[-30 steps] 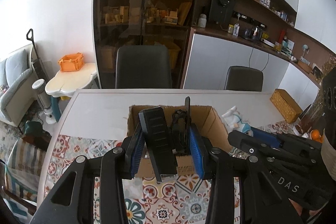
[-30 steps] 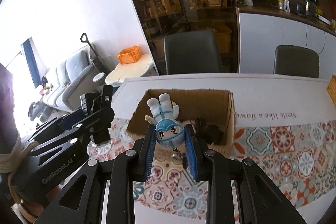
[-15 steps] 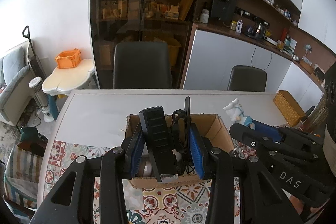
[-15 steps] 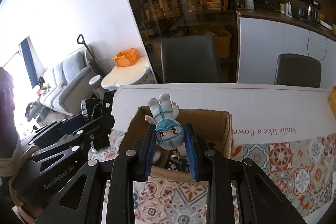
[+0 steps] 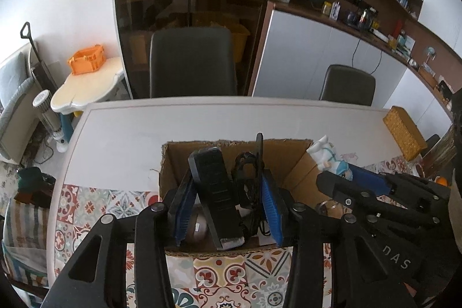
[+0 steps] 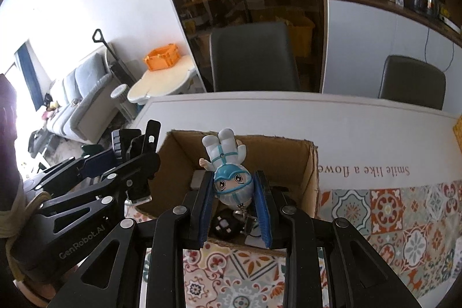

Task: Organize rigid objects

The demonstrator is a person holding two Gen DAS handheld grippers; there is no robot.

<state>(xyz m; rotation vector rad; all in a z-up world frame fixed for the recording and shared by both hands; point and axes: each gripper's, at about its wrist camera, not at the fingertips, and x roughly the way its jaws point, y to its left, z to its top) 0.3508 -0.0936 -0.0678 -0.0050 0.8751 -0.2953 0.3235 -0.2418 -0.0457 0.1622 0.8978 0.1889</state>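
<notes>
An open cardboard box point(image 5: 170, 163) point(image 6: 313, 163) stands on the table, right under both grippers. My left gripper point(image 5: 226, 178) point(image 6: 135, 160) is over the box's left half. Its jaws are opening around a black ribbed block point(image 5: 215, 192) and its bundled black cable point(image 5: 248, 184), which are still between the blue pads. My right gripper point(image 6: 233, 178) point(image 5: 332, 181) is shut on the head of a white and blue toy figure point(image 6: 228, 163) point(image 5: 329, 155). The figure hangs upside down over the box's right half, with a key ring dangling below.
Inside the box lie a round black item point(image 6: 223, 224) and other dark things. A patterned mat point(image 6: 389, 210) covers the near part of the white table point(image 5: 202, 120). A wicker box point(image 5: 404, 132) sits at the right edge. Two dark chairs point(image 5: 192, 62) stand behind.
Both grippers have moved forward and down with their loads and now hang over the box's opening. The box looks closer and lower in both views.
</notes>
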